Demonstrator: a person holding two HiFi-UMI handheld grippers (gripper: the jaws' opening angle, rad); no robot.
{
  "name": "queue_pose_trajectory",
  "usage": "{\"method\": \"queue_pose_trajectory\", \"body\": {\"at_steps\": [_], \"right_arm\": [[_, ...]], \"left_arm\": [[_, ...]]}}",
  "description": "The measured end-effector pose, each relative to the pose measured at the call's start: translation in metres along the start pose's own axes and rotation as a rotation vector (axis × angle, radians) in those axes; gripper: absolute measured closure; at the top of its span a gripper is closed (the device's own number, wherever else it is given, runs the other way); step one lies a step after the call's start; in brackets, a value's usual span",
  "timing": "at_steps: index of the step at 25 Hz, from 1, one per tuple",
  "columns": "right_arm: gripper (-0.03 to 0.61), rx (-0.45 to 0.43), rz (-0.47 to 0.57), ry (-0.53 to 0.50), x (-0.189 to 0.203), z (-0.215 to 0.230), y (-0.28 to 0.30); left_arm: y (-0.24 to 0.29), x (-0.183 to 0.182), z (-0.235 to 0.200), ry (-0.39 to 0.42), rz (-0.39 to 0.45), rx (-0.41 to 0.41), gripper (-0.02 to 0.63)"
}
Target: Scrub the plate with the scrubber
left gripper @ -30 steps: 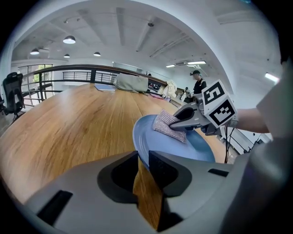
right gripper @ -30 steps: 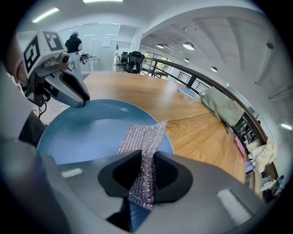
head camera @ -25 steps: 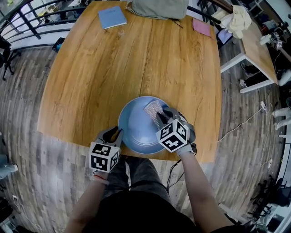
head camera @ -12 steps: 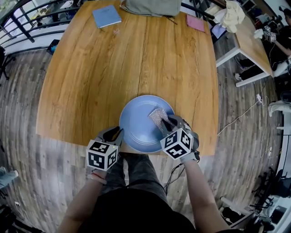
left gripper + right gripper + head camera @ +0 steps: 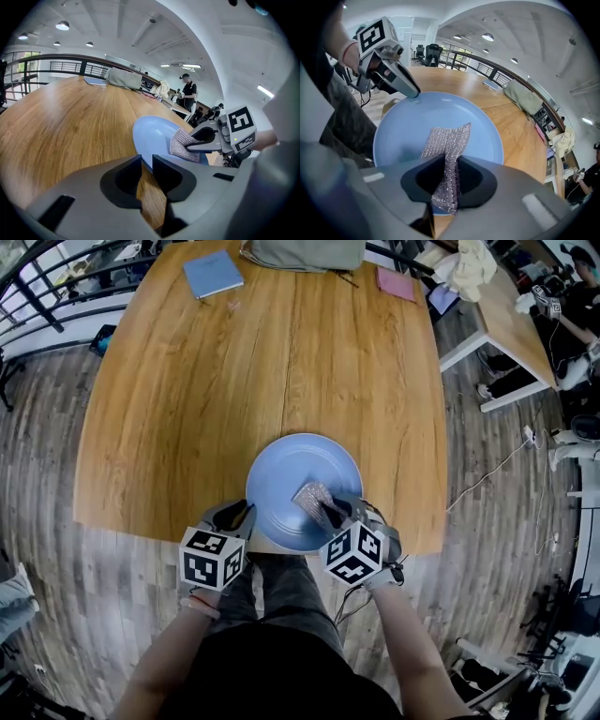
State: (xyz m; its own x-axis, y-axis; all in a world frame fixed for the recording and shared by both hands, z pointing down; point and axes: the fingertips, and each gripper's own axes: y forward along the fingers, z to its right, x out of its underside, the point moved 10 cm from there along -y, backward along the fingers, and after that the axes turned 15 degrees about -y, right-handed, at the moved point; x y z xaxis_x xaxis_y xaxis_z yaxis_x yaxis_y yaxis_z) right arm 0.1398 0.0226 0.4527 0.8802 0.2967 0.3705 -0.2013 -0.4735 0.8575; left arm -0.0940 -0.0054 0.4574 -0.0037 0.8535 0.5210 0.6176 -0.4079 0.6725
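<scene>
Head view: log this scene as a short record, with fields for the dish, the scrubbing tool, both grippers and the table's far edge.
dish: round light-blue plate lying flat at the near edge of the wooden table
tool: silver mesh scrubber lying on the plate, just right of its middle
right side: right gripper shut on the scrubber
left side: left gripper at the plate's near-left rim, jaws nearly together with the rim in the gap, apparently steadying it
far edge: blue notebook, grey-green bag, pink booklet

smooth plate [image 5: 277,482], glittery mesh scrubber [image 5: 312,495], satin wood-grain table [image 5: 234,381].
</scene>
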Motion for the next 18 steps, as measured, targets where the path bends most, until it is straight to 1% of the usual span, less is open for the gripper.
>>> {"method": "queue_pose_trajectory", "body": {"at_steps": [12,18], "right_arm": [[0.503,-0.090,0.035,-0.090,-0.039,-0.025,0.009],[0.503,-0.103,0.057,-0.122,-0.055,-0.028,0.016]], "left_arm": [[0.001,-0.001,0.001,0.012,-0.011,0.002,0.552],[0.001,-0.001,0.003,0.022,-0.017,0.008,0.552]]}}
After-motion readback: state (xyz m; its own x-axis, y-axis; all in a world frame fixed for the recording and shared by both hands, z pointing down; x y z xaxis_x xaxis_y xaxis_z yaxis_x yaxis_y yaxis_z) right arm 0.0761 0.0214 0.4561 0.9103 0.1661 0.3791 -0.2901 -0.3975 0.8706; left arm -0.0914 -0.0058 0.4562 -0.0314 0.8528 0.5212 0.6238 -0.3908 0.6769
